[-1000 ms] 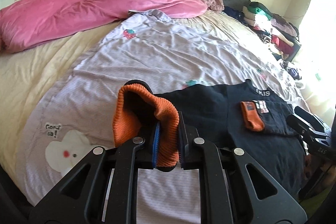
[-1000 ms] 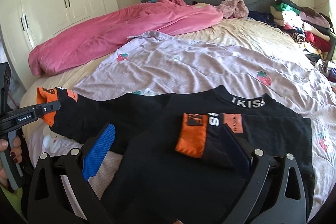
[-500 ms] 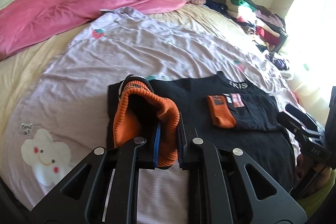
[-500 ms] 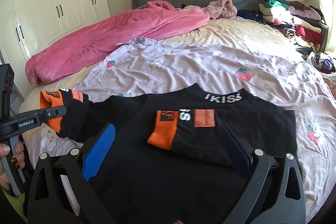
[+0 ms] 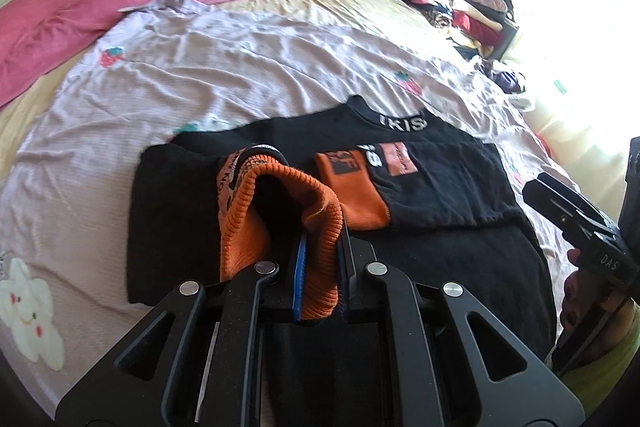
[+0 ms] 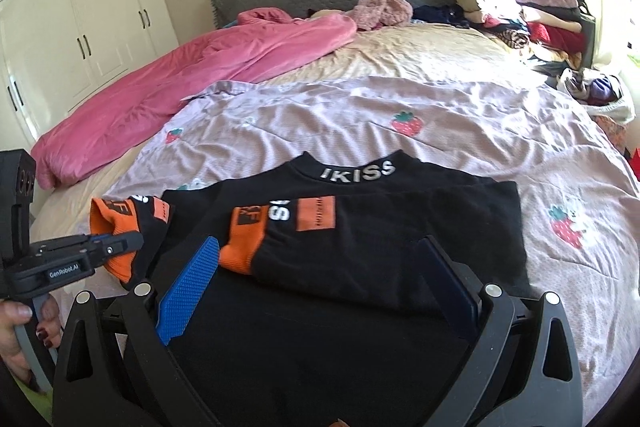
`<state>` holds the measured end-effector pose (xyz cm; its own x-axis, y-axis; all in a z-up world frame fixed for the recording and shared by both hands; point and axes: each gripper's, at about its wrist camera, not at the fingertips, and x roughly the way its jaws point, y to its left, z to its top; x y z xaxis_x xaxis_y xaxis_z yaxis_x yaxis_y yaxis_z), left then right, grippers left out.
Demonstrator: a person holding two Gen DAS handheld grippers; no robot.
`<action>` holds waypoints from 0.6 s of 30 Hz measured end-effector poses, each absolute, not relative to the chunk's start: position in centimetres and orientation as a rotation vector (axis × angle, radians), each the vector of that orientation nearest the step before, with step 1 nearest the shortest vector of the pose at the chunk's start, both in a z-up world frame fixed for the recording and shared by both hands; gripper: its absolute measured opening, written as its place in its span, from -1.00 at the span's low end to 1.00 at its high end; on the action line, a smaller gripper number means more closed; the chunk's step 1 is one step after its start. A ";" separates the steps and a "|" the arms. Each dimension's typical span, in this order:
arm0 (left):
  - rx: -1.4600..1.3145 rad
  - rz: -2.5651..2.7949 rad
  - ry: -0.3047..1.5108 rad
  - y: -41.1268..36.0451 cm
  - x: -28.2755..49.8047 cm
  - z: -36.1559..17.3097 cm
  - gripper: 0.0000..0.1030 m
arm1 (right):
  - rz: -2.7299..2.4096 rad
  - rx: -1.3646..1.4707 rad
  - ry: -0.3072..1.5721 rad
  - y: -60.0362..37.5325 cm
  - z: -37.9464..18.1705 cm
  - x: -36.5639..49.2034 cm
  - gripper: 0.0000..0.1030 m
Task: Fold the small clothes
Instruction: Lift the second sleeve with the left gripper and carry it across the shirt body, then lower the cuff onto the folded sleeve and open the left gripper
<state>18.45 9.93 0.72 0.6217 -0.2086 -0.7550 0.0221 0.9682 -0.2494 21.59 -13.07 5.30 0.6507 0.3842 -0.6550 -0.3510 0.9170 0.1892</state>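
Black top (image 6: 360, 259) lies flat on bed (image 6: 460, 115) w/ right sleeve already folded in, soft & floppy so best taken by ribbed cuffs; left gripper (image 5: 320, 267) fingers clamped on orange cuff (image 5: 280, 227), right gripper (image 6: 320, 279) fingers wide apart, empty.

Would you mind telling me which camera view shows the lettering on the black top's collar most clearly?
The right wrist view: the collar lettering faces the camera, sharp and unobstructed, reading IKISS. The left wrist view shows the same lettering farther off, slightly blurred and foreshortened, with its first and last letters hard to read.
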 end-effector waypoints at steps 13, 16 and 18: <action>-0.246 -0.252 0.902 7.6 18.6 0.2 -0.37 | 0.392 0.072 0.783 -14.9 4.0 21.5 0.91; -0.265 -0.249 0.869 8.7 18.0 1.2 -0.30 | 0.412 0.065 0.796 -14.0 3.6 21.4 0.91; -0.268 -0.213 0.848 9.8 17.7 1.7 -0.30 | 0.433 0.055 0.802 -13.2 3.4 21.0 0.91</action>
